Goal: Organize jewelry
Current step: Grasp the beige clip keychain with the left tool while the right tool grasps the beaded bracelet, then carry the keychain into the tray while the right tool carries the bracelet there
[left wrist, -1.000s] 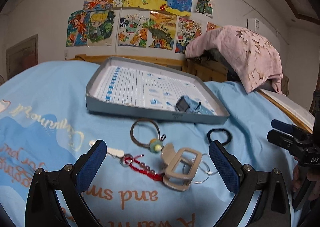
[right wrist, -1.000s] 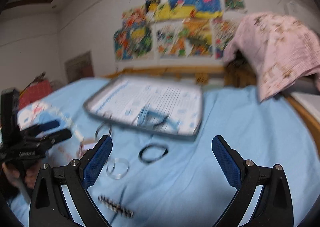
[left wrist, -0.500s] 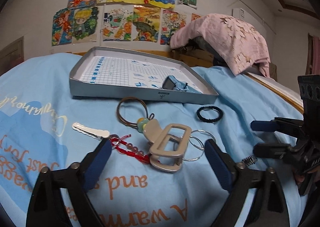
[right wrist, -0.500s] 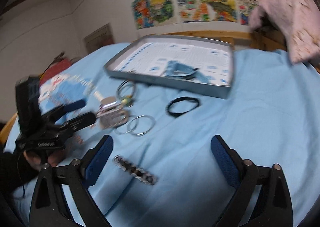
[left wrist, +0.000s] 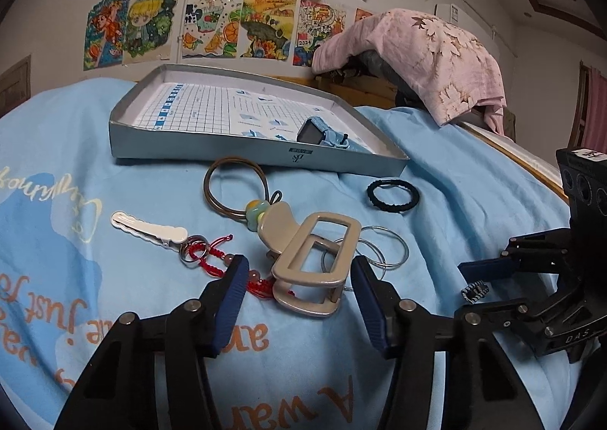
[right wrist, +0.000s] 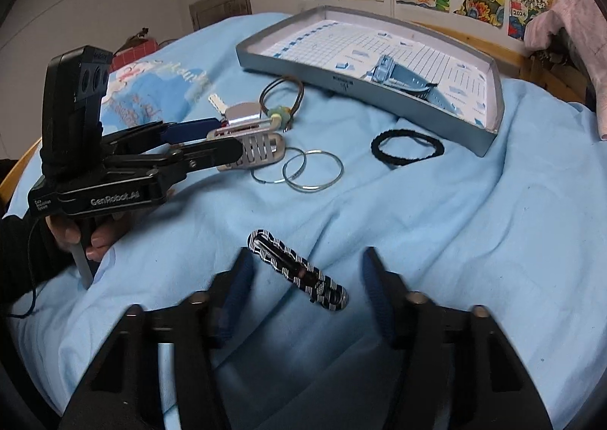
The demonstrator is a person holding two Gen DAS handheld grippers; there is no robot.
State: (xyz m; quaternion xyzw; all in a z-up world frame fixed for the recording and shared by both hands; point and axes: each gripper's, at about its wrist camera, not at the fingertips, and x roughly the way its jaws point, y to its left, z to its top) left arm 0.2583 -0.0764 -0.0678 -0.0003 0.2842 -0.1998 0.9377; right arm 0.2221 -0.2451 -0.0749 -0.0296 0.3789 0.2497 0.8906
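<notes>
A grey tray holds a blue watch. On the blue sheet lie a beige hair claw, red cord bracelet, white clip, brown band with beads, silver rings, black hair tie and a black-white striped clip. My left gripper is open, fingers on either side of the claw. My right gripper is open around the striped clip.
A pink cloth hangs over something at the back right on a wooden ledge. Drawings cover the wall behind. The sheet is wrinkled near the tray's right corner.
Both grippers have moved down and forward. The left now straddles the hair claw, the right now straddles the striped clip. Both have narrowed a little.
</notes>
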